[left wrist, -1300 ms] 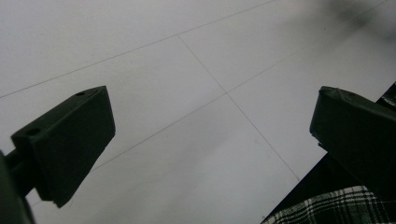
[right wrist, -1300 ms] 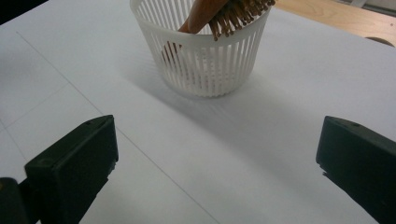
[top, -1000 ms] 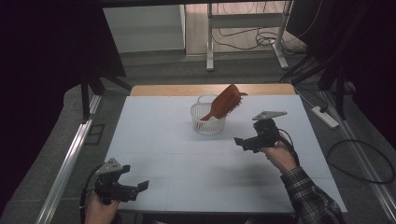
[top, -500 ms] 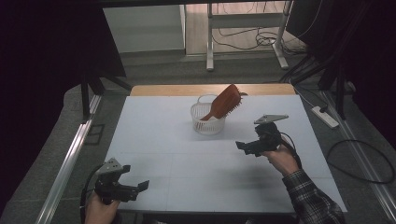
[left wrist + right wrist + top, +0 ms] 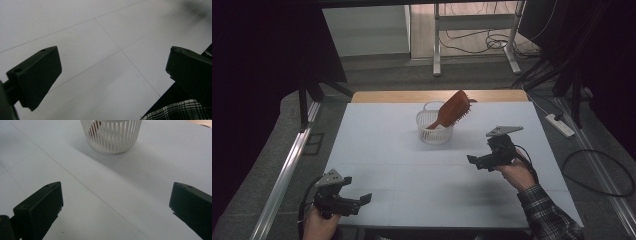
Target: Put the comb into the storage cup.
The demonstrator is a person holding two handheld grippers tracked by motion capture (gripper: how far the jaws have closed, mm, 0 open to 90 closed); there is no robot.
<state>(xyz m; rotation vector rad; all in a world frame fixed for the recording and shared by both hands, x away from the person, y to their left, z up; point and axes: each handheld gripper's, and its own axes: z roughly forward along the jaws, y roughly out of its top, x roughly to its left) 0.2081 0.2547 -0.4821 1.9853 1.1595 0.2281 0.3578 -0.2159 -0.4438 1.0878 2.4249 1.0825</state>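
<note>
Upright in the white slotted basket near the table's far middle, the brown wooden hairbrush leans handle-down, bristle head out over the rim. It looks light, stiff and smooth, so it is best pinched across the flat head. Both the right gripper and left gripper hang empty, jaws spread.

Left claw jaws wide apart, nothing between; white table beneath; plaid sleeve lower right.

- Hairbrush: reddish-brown wood.
- Basket: white, with vertical slats.
- Table: pale grey-white, crossed by thin dark lines, with a tan wooden strip along the far edge.
- Sleeve: dark plaid with pale lines.
- Both grippers' jaws: black.
</note>
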